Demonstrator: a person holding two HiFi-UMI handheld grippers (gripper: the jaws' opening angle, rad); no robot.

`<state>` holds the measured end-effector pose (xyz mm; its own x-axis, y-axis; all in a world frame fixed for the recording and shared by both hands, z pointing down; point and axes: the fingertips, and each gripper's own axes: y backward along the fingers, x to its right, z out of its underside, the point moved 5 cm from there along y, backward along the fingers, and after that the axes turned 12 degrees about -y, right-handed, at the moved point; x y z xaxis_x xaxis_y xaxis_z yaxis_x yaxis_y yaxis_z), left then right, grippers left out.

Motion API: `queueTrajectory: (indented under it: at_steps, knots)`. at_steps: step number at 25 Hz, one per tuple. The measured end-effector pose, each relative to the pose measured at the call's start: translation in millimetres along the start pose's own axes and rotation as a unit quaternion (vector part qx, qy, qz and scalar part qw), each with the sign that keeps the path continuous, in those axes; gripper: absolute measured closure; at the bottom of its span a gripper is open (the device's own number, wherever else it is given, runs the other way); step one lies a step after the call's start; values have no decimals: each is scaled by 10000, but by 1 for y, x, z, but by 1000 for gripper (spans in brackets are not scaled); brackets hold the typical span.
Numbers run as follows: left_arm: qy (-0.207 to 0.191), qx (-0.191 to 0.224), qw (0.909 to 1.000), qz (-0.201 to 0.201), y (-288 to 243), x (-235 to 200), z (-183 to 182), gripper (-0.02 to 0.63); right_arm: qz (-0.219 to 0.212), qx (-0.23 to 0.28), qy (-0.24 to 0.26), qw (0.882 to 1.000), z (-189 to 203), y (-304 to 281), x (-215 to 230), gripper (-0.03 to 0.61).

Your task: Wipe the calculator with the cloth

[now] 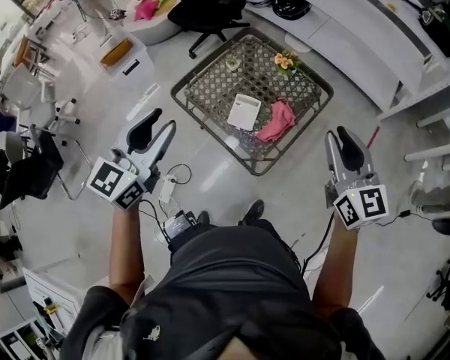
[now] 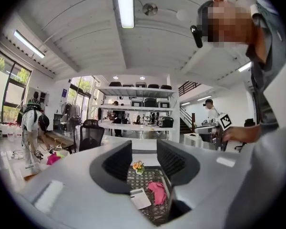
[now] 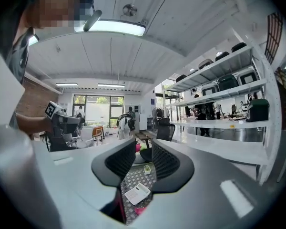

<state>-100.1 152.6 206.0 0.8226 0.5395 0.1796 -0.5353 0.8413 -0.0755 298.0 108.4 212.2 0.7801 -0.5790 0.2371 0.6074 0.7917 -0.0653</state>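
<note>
Pale glossy floor (image 1: pixel 210 175) lying open on all sides of low woven table (image 1: pixel 202 88), near corner pointing toward person. Black office chair (image 1: pixel 210 6) standing near far edge. White calculator (image 1: pixel 244 111) lying mid-table. Pink cloth (image 1: pixel 277 121) lying just beside it, toward right edge. Flower pot (image 1: pixel 286 61) sitting by far-right edge. Left gripper (image 1: pixel 163 121) and right gripper (image 1: pixel 337 136) hovering over floor short of table, well apart, jaws gaping, gripping nothing.
</note>
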Motion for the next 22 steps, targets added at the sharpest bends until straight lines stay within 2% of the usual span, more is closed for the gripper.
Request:
queueTrajectory:
  at_steps: [7, 11, 17, 22]
  knots:
    - [11, -346, 9986, -388, -19, 16, 3, 425, -462, -45, -167, 9988, 8, -30, 43, 491]
    - [-45, -468, 9977, -488, -35, 24, -1, 425, -566, 14, -299, 9979, 10, -34, 63, 491]
    - [-105, -411, 9986, -315, -61, 22, -16, 425, -403, -10, -443, 9982, 11, -27, 77, 491]
    - [-60, -370, 9993, -29, -78, 4, 1, 425, -114, -83, -395, 9991, 16, -29, 77, 491]
